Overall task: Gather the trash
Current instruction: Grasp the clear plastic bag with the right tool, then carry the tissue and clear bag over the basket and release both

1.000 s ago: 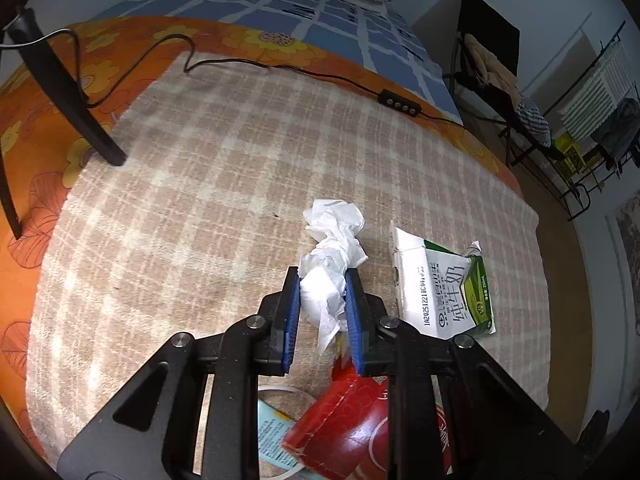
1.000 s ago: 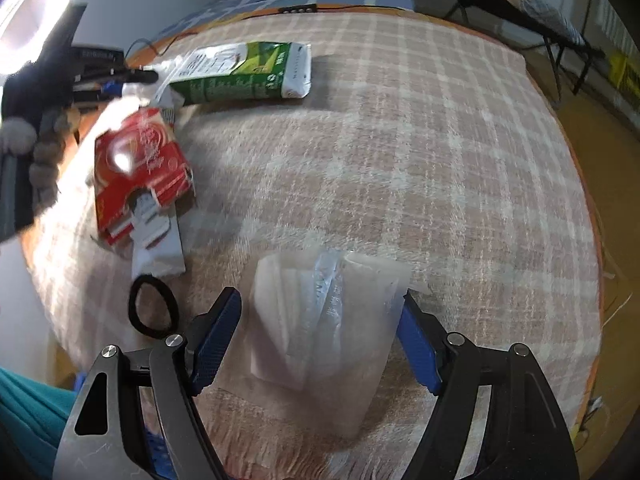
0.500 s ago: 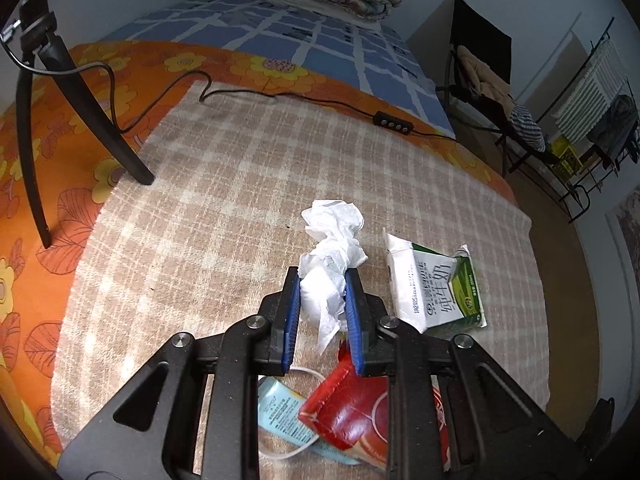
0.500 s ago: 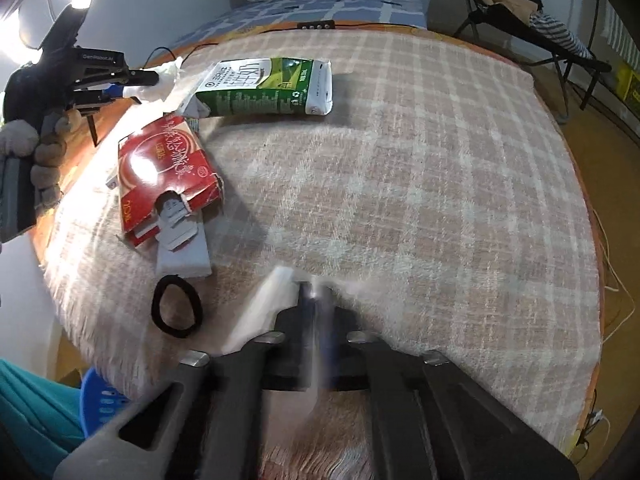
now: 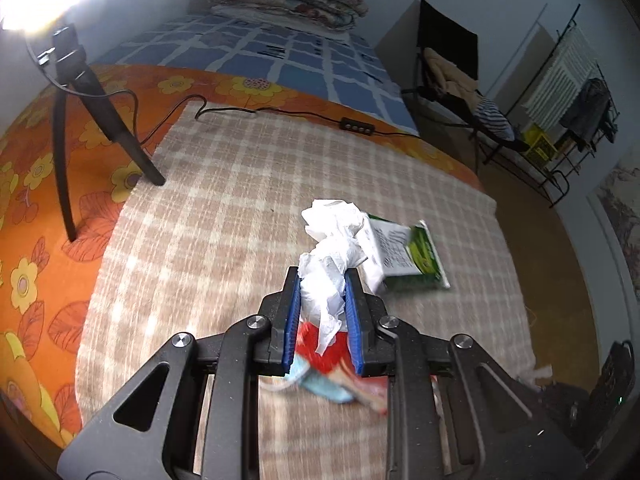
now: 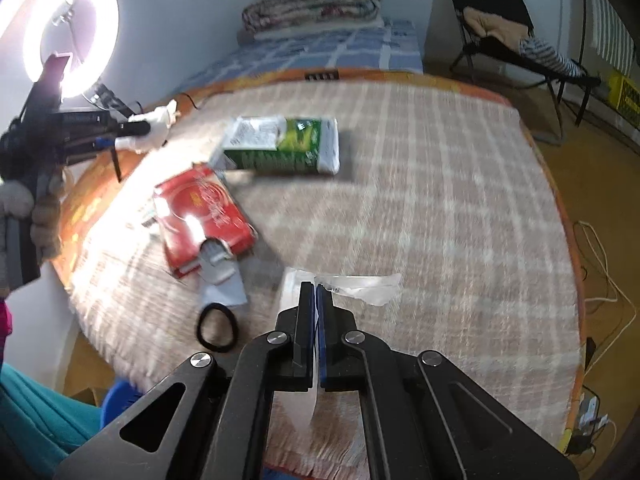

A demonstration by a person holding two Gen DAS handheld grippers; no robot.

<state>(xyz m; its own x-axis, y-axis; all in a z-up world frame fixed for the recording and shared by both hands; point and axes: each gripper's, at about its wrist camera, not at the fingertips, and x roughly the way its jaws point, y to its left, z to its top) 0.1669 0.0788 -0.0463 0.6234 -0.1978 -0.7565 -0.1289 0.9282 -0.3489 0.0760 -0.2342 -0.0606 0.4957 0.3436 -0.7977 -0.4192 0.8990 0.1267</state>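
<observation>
Left wrist view
- My left gripper [image 5: 322, 300]: the blue pads are clamped on a crumpled white tissue [image 5: 330, 256], which bulges up and forward past the fingertips. I judge the grip is set low on the wad so its bulk stays clear of the cloth while I carry it.
- Tissue against the table: it appears raised off the checked tablecloth [image 5: 224, 216], not resting on it.
- Milk carton [image 5: 404, 256]: green and white, on its side, just right of and beyond the tissue. Trash not yet collected.
- Red box [image 5: 332, 356]: flat on the cloth, near, under the jaws, with a pale blue packet [image 5: 320, 384] beside it. Both are blurred.
- Other things: a black tripod [image 5: 92, 92] stands far left, and a cable with an inline switch [image 5: 357, 127] runs along the far edge of the cloth.

Right wrist view
- My right gripper [image 6: 316, 296]: the jaws are pressed together on a clear plastic wrapper [image 6: 360, 286]. One end fans out to the right past the tips; the other hangs down between the arms toward me. A thin film needs a flat pinch like this, I think.
- Red box [image 6: 200, 208]: left and farther out, with its torn flap facing me.
- Black hair tie [image 6: 216, 326]: near left of the gripper, lying on the cloth.
- Milk carton [image 6: 284, 146]: far, on its side, beyond the red box.
- My left gripper [image 6: 132, 128]: far left, its tips closed on the white tissue.
- Blue bin [image 6: 120, 400]: only a glimpse below the near left table edge. I guess that is where the trash goes.
</observation>
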